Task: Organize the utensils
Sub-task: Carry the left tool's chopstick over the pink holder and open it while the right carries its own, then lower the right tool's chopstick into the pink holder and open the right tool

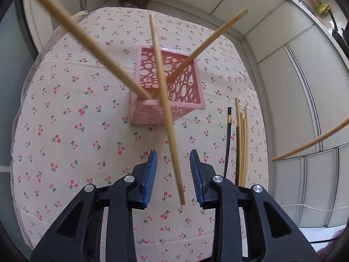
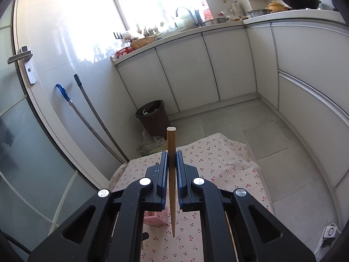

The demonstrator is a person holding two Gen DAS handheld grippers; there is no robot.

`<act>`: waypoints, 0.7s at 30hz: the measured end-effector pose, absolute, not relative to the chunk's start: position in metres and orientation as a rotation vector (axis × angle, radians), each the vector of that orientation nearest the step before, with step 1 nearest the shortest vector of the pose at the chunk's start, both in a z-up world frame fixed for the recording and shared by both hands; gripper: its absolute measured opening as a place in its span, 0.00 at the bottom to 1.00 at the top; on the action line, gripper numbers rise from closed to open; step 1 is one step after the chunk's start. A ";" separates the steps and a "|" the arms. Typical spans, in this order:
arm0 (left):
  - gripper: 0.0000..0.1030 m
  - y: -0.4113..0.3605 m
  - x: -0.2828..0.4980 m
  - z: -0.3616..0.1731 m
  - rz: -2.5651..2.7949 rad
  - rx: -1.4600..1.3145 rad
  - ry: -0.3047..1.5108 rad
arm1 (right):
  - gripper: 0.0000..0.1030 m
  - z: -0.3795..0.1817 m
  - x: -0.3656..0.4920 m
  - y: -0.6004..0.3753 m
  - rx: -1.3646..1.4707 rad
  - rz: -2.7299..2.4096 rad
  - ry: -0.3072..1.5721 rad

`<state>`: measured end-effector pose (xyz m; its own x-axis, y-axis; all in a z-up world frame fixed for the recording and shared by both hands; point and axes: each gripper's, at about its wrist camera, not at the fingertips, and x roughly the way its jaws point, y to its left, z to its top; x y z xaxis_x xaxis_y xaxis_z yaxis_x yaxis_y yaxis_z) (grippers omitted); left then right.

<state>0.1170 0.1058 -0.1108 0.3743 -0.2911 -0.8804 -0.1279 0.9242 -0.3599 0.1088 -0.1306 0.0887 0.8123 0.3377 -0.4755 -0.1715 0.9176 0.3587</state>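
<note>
Left gripper (image 1: pixel 172 174) jaws are parted around a loose chopstick (image 1: pixel 165 100) that isn't pinched; it leans on the pink holder (image 1: pixel 150 113) rim and could be tipped out. Right gripper (image 2: pixel 172 174) is clamped on another chopstick (image 2: pixel 171 144). Pale bamboo, tapered; spare ones (image 1: pixel 242 144) are left on the tablecloth (image 1: pixel 76 131).

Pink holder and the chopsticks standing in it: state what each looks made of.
Pink holder: probably moulded plastic, with uniform pink colour, a slight sheen and cut-out oval holes in its walls. Chopsticks: likely bamboo or wood, with a matte, pale tan, unpainted look; grain is too fine to confirm.
</note>
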 end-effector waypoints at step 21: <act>0.00 0.083 0.044 0.080 -0.160 -0.098 0.527 | 0.07 0.097 0.102 -0.141 0.345 0.309 0.524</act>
